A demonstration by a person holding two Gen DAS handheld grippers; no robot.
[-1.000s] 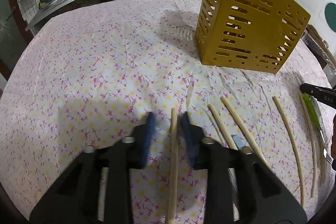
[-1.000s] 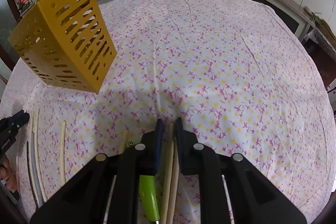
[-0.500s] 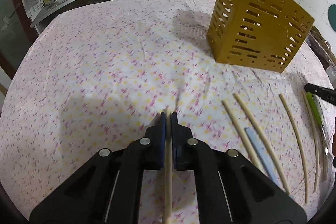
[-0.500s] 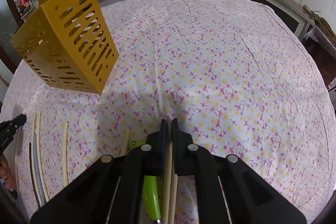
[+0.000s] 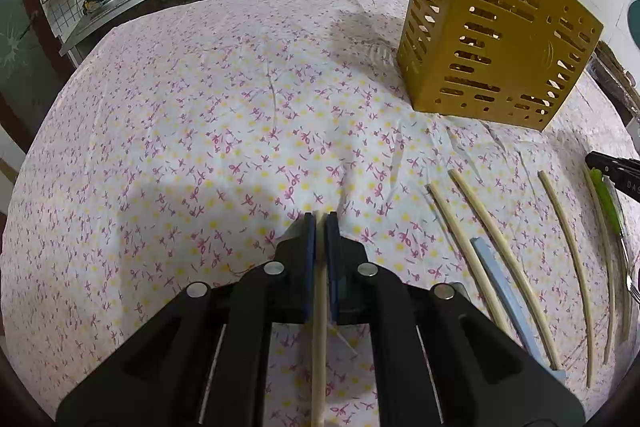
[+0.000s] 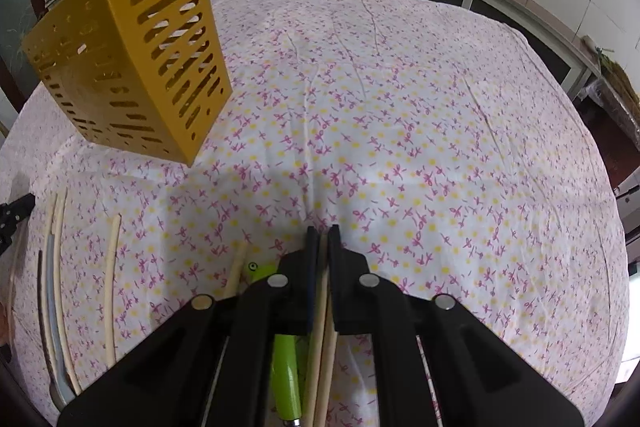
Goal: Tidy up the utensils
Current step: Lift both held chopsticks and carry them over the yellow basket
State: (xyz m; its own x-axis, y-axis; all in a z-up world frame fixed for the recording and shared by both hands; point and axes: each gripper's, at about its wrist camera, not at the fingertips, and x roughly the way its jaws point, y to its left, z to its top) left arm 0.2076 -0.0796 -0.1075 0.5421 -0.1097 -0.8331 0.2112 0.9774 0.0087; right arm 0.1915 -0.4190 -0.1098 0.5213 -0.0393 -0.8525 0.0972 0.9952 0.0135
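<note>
— Two grips at once? What has each one got?

— One chopstick (image 5: 319, 327) is clenched in the left gripper (image 5: 320, 223); the stick runs straight back between the blue pads, along the line the gripper points, its tip just poking out in front. The right gripper (image 6: 322, 233) is clamped on a pair of chopsticks (image 6: 322, 347), lying side by side, also lengthwise between its fingers.

— And where do they have to go?

— Into the yellow slotted holder (image 5: 492, 39), I'd judge. From the left gripper it stands ahead and off to the right; from the right gripper it is ahead and to the left — so it sits between the two, well apart from both. Neither hand looks clearly nearer.

— What does the move turn on, then?

— The long axis. Each stick lies along its gripper, pointing forward and down at the flowered cloth (image 5: 224, 131), while the holder opens at its top. Each stick would have to be lifted, carried across and tipped upright over that opening.

— What's left lying about?

— To the right of the left gripper, more loose chopsticks (image 5: 496, 227) and a pale blue handle (image 5: 504, 287). Just left of the right gripper, partly under it, a green-handled utensil (image 6: 285, 371).
</note>
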